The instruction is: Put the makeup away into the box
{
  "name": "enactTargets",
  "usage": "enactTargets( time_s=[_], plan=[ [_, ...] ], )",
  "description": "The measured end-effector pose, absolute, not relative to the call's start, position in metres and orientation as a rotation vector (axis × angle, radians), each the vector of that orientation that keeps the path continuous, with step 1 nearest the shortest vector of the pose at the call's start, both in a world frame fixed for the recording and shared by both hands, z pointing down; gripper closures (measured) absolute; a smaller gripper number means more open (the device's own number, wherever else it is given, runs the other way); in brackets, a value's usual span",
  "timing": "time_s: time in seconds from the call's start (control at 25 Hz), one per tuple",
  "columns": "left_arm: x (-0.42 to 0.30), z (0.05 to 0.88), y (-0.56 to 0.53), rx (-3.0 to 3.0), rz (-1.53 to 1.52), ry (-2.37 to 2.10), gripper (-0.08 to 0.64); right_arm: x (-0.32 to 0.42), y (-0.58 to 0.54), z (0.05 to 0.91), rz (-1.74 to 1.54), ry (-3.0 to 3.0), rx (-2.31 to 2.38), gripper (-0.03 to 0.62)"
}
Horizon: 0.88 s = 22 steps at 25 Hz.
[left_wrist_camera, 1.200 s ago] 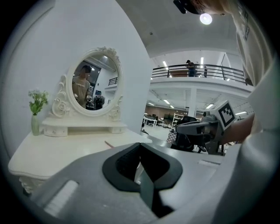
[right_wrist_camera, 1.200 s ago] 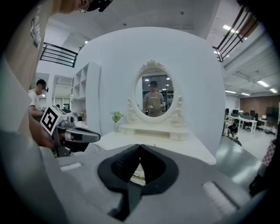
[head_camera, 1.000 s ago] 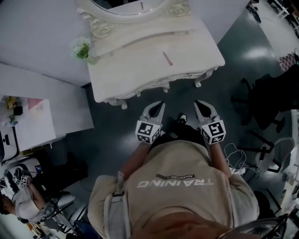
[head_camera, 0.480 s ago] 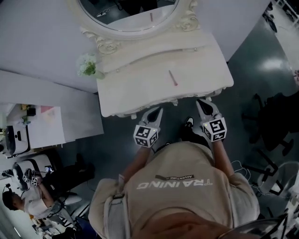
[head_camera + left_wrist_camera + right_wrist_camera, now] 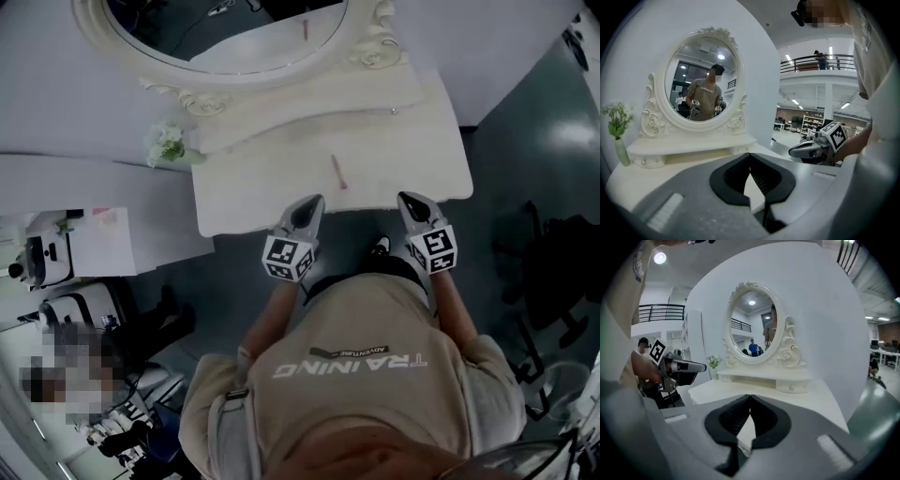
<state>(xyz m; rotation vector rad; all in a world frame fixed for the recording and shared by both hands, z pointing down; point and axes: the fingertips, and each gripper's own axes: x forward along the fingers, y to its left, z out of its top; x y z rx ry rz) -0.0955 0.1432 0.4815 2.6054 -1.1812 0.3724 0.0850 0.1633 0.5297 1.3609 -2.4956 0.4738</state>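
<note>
A slim pink makeup stick (image 5: 337, 172) lies alone on the white dressing table (image 5: 253, 192), a little in from its front edge. My left gripper (image 5: 314, 201) hovers at that front edge, just left of the stick, jaws shut and empty (image 5: 750, 155). My right gripper (image 5: 410, 198) is at the edge to the stick's right, also shut with nothing in it (image 5: 750, 397). Each gripper shows in the other's view: the right gripper (image 5: 806, 151) and the left gripper (image 5: 686, 366). No box is in view.
An oval mirror (image 5: 225, 28) in an ornate frame stands at the table's back over a low shelf with small drawers (image 5: 783, 380). A vase of white flowers (image 5: 169, 142) sits at the back left. A white desk (image 5: 94, 244) is left, a black chair (image 5: 553, 253) right.
Both grippers have moved forward from the open floor to the dressing table's front edge. The table and mirror now fill more of the head view. Both stayed shut.
</note>
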Motion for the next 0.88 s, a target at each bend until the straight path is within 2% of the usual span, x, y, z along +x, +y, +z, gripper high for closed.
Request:
enactTargets(
  time_s=[0.28,0.52,0.88],
  plan=[
    [-0.068,0.495,0.121,2.536,0.401,-1.163,0.554,0.096,0.122,0.548,0.489,-2.528,1.334,0.589],
    [-0.05,0.517,0.115,2.53,0.463,-1.067,0.554,0.101,0.121,0.571,0.747,-2.517,1.404,0.589],
    [-0.022,0.524,0.071,2.497,0.317,-0.918,0.554,0.113,0.099,0.562,0.627,-2.408,1.428,0.589]
  ],
)
